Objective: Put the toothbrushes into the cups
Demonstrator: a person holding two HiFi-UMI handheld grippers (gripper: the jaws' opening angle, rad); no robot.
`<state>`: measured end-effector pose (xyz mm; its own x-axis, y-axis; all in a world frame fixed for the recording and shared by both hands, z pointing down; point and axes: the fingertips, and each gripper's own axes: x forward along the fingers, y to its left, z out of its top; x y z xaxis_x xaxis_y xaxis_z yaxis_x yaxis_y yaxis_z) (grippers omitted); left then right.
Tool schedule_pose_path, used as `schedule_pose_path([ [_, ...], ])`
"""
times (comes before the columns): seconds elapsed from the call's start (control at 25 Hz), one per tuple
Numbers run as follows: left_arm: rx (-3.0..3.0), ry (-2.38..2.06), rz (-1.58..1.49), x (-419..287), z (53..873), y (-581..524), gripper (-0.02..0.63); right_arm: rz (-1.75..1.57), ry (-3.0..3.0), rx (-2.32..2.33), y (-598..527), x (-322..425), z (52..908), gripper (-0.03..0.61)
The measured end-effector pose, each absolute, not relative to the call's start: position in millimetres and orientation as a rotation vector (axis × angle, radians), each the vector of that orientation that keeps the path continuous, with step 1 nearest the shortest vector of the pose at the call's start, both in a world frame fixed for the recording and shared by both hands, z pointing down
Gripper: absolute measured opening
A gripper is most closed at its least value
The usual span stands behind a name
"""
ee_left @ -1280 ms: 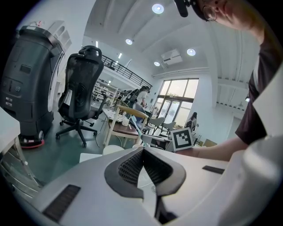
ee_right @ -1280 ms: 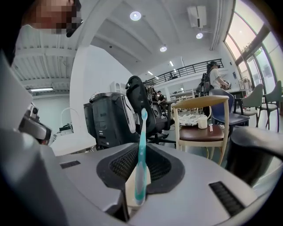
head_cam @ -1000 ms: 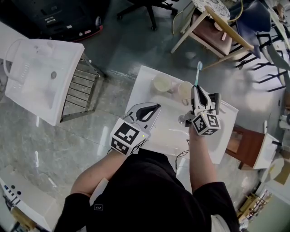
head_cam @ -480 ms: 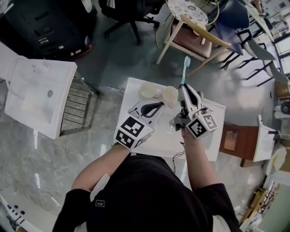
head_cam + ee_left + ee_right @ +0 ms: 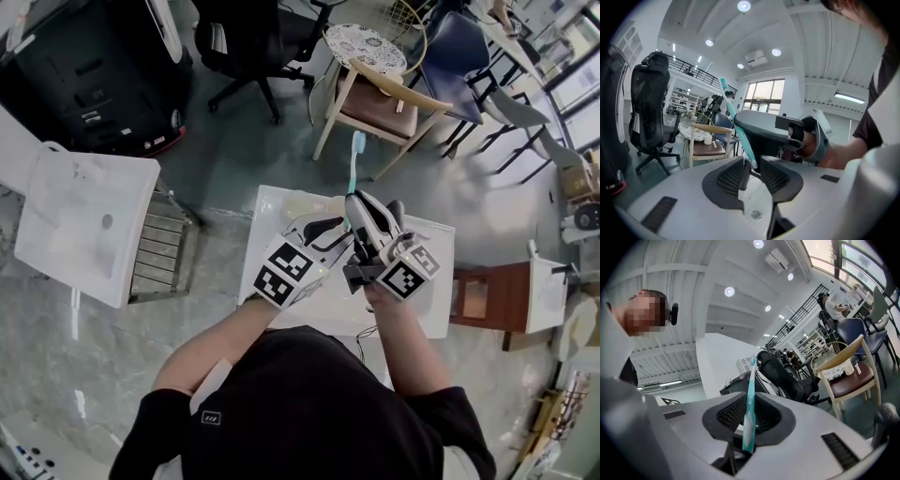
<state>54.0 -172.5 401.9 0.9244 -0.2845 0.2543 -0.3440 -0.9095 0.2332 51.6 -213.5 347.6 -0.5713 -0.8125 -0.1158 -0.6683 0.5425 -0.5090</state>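
My right gripper point(image 5: 356, 206) is shut on a teal toothbrush point(image 5: 355, 161), which stands bristle-end up above the white table point(image 5: 274, 202). In the right gripper view the toothbrush point(image 5: 750, 397) rises from between the pads of that gripper point(image 5: 749, 422). My left gripper point(image 5: 339, 232) is close beside it on the left. Its jaws have just been opening. A narrow gap shows at the left gripper point(image 5: 752, 171), and nothing is pressed between the pads. The toothbrush point(image 5: 736, 124) has its handle end just beyond those tips. Both grippers hide the cups.
A wooden chair with a brown seat point(image 5: 375, 101) stands beyond the table, and a black office chair point(image 5: 246, 45) is further left. A white basin unit point(image 5: 84, 217) sits at the left. A small brown stand point(image 5: 476, 296) is right of the table.
Both grippers have risen and drawn together, the left one closing in on the right. The toothbrush went up with the right gripper. The two cups seen earlier are now covered.
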Motion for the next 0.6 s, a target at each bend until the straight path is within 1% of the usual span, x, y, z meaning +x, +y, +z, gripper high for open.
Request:
schedule_pose_path([
  [0.04,2.81,-0.472,0.312,53,403,-173,0.091,-0.601,2.444,-1.213,-213,50,349,0.067],
  [0.08,2.809,-0.476,0.316,52,404,-173,0.064,-0.605,2.444,-1.208,-212,49,349,0.067],
  [0.2,2.788,-0.496,0.331,43,408,-176,0.046,-0.622,2.441,-1.205,-208,51,349,0.067],
  [0.48,2.741,-0.56,0.352,23,420,-190,0.044,-0.625,2.528,-1.19,-203,43,357,0.067],
  [0.6,2.722,-0.639,0.361,19,428,-196,0.066,-0.587,2.539,-1.236,-205,48,362,0.067],
])
